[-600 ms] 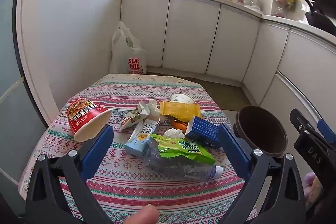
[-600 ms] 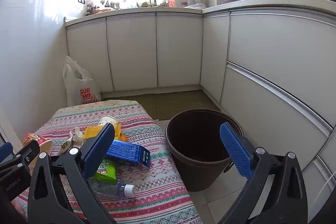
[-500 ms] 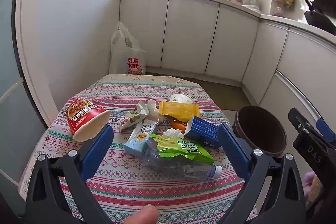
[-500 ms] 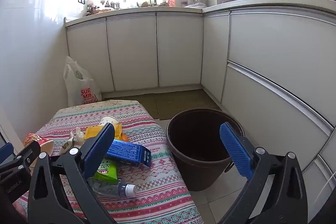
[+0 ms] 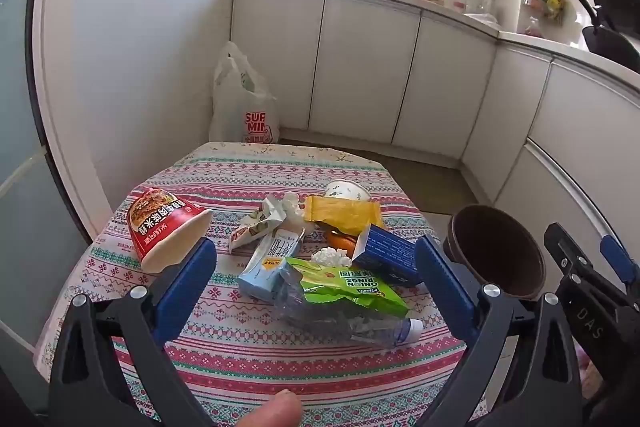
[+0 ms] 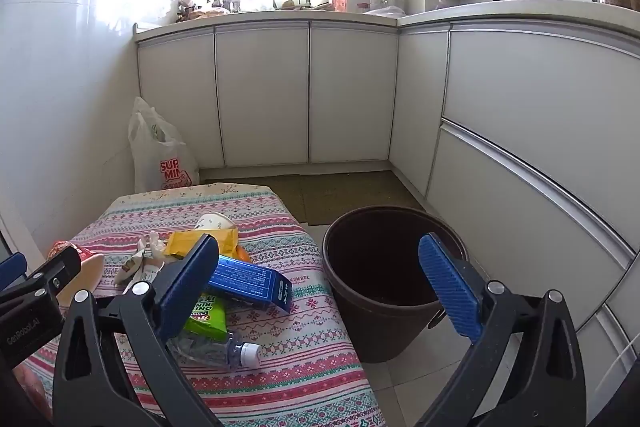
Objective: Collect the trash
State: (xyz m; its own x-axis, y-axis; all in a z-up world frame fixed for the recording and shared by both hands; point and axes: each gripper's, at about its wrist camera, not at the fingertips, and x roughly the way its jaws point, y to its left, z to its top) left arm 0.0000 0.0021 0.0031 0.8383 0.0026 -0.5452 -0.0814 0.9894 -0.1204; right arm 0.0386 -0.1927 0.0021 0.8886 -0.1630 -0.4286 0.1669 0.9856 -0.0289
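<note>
- A red instant-noodle cup (image 5: 166, 227) lies on its side at the left of the left wrist view, mouth toward the lower right.
- A crumpled snack wrapper (image 5: 256, 225) and a light blue carton (image 5: 270, 261) lie at mid-frame.
- A yellow packet (image 5: 342, 213) sits above them, a small white cup (image 5: 346, 189) tipped just behind it.
- A blue box (image 5: 386, 255) lies right of centre.
- A green onion-rings bag (image 5: 348, 285) rests on a crushed clear bottle (image 5: 360, 323), white cap pointing right.
- The brown bin (image 6: 384, 279) stands open at the centre of the right wrist view.
</note>
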